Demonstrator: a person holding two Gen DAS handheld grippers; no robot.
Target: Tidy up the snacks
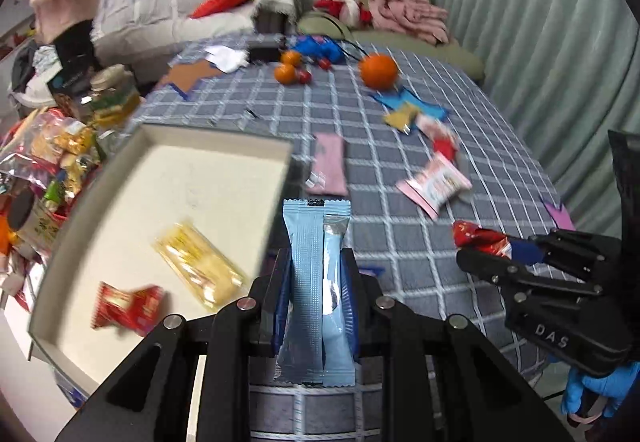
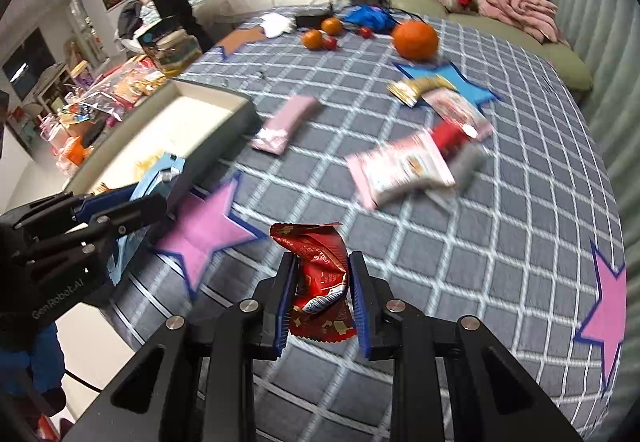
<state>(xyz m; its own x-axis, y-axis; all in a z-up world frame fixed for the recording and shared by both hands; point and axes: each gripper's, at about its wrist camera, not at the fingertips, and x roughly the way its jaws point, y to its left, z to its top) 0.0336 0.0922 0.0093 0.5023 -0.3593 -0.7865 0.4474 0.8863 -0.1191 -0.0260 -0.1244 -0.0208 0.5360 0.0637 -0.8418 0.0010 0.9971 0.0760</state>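
Both grippers clamped on snacks beside the box

Left gripper (image 1: 316,282) pinches a blue packet (image 1: 316,282) just right of the box (image 1: 224,144); right gripper (image 2: 323,290) grips a red packet (image 2: 320,274) farther right, over the checked cloth (image 2: 500,242).

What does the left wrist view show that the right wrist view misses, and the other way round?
Only the left wrist view shows the tray's floor clearly, with a yellow packet and a red packet already inside. Only the right wrist view shows the two pink stars, one near and one at the table's right edge. Both show the left gripper shut on the light blue packet, the right gripper shut on the red wrapper, the big orange and the pink packet on the checked cloth.
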